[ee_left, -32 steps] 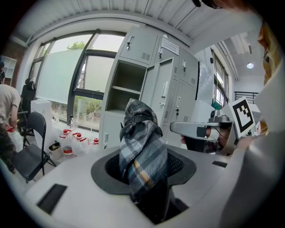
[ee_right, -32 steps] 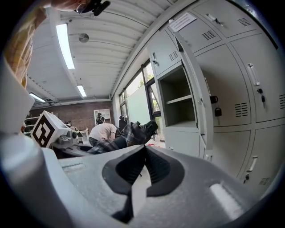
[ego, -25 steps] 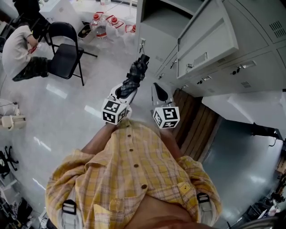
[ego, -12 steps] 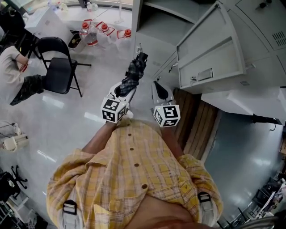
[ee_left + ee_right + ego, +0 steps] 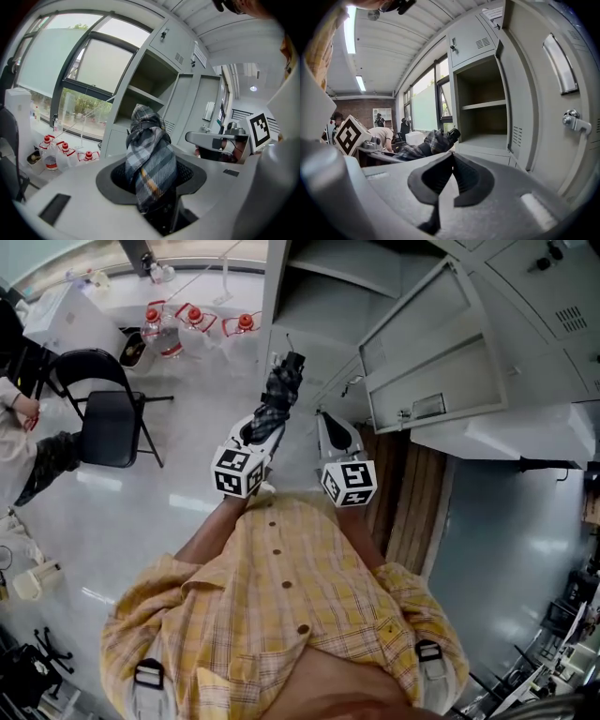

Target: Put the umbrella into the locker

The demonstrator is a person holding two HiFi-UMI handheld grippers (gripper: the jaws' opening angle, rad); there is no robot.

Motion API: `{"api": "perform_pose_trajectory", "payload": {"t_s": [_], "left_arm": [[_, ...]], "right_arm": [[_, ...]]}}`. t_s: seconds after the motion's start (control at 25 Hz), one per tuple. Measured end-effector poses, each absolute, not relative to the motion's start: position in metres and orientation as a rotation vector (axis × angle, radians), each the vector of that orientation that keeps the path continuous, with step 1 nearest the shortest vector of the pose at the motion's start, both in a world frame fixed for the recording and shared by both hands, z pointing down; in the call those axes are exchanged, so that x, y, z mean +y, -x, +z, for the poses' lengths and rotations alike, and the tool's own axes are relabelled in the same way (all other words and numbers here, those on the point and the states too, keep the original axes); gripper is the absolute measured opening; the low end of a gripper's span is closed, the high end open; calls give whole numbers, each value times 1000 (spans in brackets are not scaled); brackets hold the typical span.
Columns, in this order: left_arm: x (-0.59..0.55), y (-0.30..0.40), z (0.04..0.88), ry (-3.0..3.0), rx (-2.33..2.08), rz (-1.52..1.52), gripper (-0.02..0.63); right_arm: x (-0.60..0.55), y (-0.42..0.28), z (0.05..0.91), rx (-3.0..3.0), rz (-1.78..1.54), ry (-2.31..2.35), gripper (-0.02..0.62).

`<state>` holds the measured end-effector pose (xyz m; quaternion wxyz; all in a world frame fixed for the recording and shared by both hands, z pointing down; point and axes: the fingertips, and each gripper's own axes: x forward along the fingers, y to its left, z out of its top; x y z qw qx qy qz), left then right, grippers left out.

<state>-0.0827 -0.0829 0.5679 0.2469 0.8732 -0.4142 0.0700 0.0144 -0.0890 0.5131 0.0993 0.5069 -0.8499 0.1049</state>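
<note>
Pale floor [image 5: 178,484] before grey locker [image 5: 314,301], door [image 5: 441,362] open. Plaid umbrella [image 5: 279,395] pinched in left gripper [image 5: 265,430], just short of locker. Right gripper [image 5: 328,427] pressed together, empty. Carrying step; likely next: reach into locker, release.

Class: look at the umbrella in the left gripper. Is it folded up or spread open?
Folded: the umbrella is a narrow bundle, with its plaid cloth gathered close round the shaft and no ribs spread.

The locker [image 5: 319,296] is plain pale grey. In front of it, the umbrella [image 5: 278,395] is grey-and-black plaid with thin orange lines. Left of the locker are red-capped bottles [image 5: 165,331] and a black chair [image 5: 108,418]. The person's shirt [image 5: 281,606] is yellow check.
</note>
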Motion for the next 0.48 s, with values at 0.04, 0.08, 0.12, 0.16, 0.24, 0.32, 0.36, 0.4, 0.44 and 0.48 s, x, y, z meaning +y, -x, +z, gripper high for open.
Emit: {"api": "perform_pose_trajectory", "payload": {"t_s": [0.04,0.08,0.12,0.16,0.24,0.32,0.36,0.4,0.44,0.48], "left_arm": [[-85,81,567,-2388,-1118,192,178],[-88,80,567,-2396,-1107,194,178],[-90,79,566,-2402,-1099,196,178],[-93,78,566,-2406,-1093,197,178],[-100,79,568,-2399,-1091,197,178],[-108,80,571,-2380,-1095,198,178],[-112,79,573,-2368,-1097,200,178],[-116,78,574,-2360,-1098,203,178],[-121,77,574,-2356,-1098,205,178],[-127,75,574,-2356,-1098,206,178]], "right_arm": [[-92,-14,512,-2509,307,-1509,-3],[-95,-14,511,-2505,304,-1515,-3],[-98,-14,510,-2502,299,-1517,-3],[-102,-14,510,-2499,295,-1517,-3],[-108,-14,509,-2497,290,-1518,-3],[-114,-17,508,-2497,296,-1526,-3],[-118,-20,509,-2497,303,-1530,-3],[-122,-22,510,-2496,310,-1533,-3],[-127,-23,510,-2497,315,-1534,-3],[-132,-24,510,-2499,316,-1534,-3]]}}
